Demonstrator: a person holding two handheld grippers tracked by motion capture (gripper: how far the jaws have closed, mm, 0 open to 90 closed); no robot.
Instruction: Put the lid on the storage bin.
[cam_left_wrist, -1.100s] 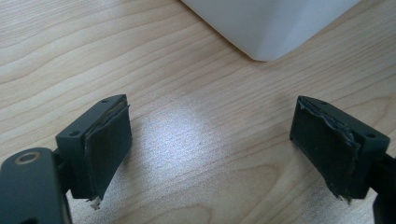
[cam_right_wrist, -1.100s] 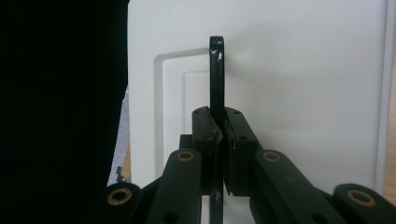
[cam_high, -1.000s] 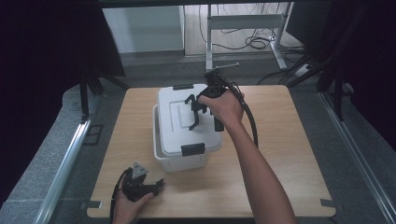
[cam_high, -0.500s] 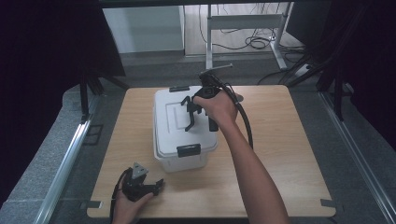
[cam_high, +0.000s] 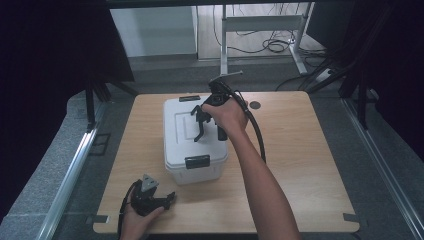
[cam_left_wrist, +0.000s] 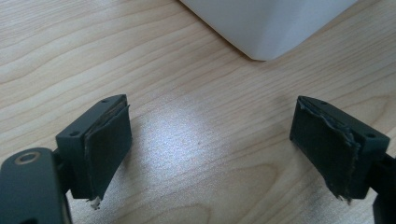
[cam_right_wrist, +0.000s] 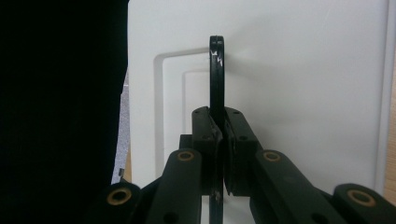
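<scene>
A white lidded box (cam_high: 181, 150) stands on the wooden table (cam_high: 305, 165), left of centre. Its black carry handle (cam_high: 199, 131) is swung up from the lid. My right gripper (cam_high: 201, 120) is over the lid and shut on that handle; in the right gripper view the handle (cam_right_wrist: 215, 74) stands edge-on, pinched between the pads of the right gripper (cam_right_wrist: 219, 140). My left gripper (cam_high: 168, 199) rests on the table near the front edge, in front of the box. In the left gripper view the left gripper (cam_left_wrist: 210, 149) is open over bare wood, with a corner of the box (cam_left_wrist: 271, 23) just ahead.
A black latch (cam_high: 197, 161) sits on the box's front face and another latch (cam_high: 189, 98) at its back edge. A small dark round disc (cam_high: 255, 105) lies on the table behind the right hand. A metal desk frame (cam_high: 260, 22) and cables lie on the floor beyond.
My right gripper has shifted slightly left over the lid, still holding the handle. The left gripper has not moved.
</scene>
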